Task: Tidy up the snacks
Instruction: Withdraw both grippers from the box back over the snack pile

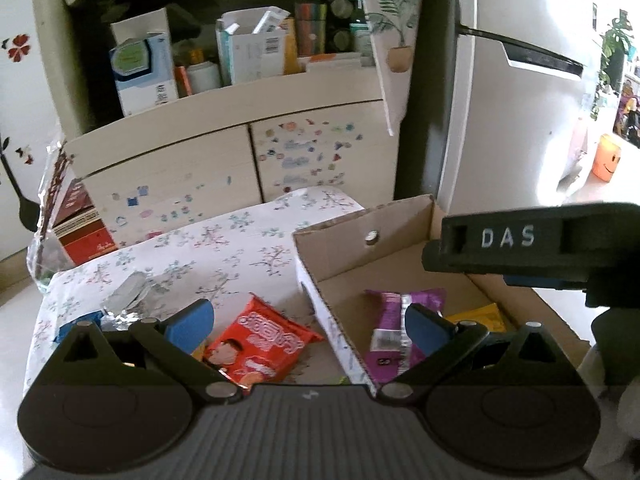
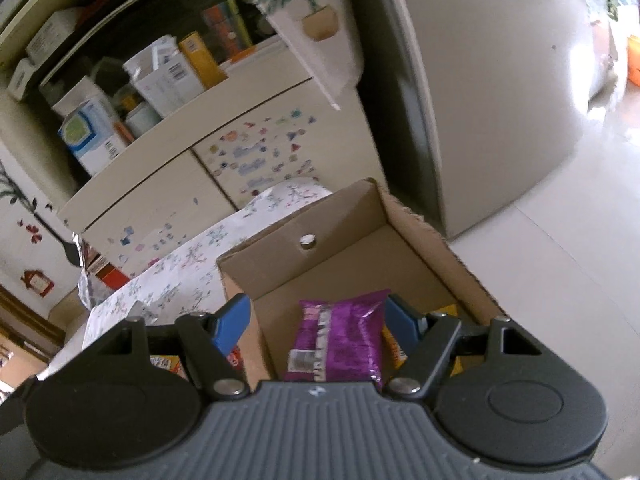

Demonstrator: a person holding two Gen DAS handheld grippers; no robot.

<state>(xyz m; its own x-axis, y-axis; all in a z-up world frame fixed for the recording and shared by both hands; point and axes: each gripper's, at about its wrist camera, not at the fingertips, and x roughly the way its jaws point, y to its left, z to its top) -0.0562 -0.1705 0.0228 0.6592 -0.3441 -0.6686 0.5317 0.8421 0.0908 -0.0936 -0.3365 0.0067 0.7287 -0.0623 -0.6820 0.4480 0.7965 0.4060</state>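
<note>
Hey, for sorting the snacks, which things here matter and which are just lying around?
For the job:
cardboard box
purple packet, in the box
yellow packet, in the box
red packet, on the cloth outside the box
foil wrapper, on the cloth

Lying about:
flowered cloth
sticker cabinet
shelf boxes
fridge

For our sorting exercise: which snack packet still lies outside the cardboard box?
The red packet, lying on the floral cloth left of the cardboard box. The purple packet and yellow packet are already inside it.
</note>
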